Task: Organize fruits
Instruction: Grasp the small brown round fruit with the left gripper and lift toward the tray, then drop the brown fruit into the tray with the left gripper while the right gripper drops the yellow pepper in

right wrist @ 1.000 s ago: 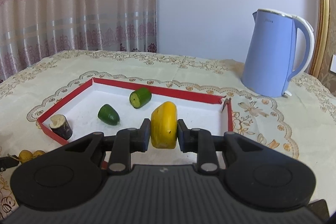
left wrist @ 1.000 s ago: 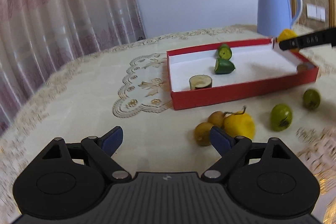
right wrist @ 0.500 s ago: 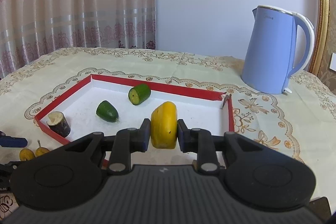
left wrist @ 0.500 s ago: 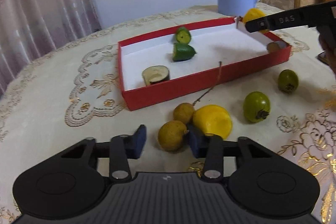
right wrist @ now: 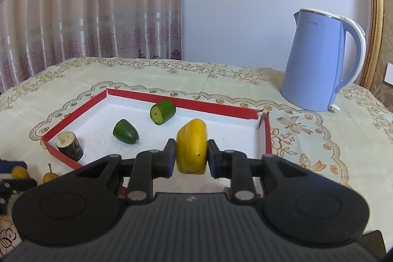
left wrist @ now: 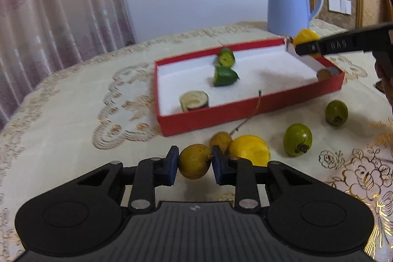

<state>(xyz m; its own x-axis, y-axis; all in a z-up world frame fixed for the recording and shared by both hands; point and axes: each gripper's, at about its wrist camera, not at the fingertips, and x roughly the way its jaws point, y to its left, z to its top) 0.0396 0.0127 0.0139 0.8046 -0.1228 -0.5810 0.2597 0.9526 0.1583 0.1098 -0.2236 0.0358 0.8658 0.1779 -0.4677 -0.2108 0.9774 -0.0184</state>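
Left gripper (left wrist: 194, 165) up close, blue pads clamped on a small round brown fruit (left wrist: 194, 160) with dull, rough skin, low over the embroidered tablecloth (left wrist: 61, 114). Just behind sit its twin (left wrist: 220, 139), a twiggy stem and a smooth yellow piece (left wrist: 249, 149). Two glossy green fruits (left wrist: 297, 139) lie to the right. Over to the right gripper (right wrist: 191, 155): squeezed tight on a waxy yellow wedge (right wrist: 191, 146), held above the near end of the red cardboard box (right wrist: 216, 107). Inside on the white floor, two cut green chunks (right wrist: 125, 131) and a dark-skinned stub (right wrist: 69, 145). A brownish piece in the box corner is half hidden by the wall. Farthest off, a smooth blue kettle (right wrist: 316, 60).
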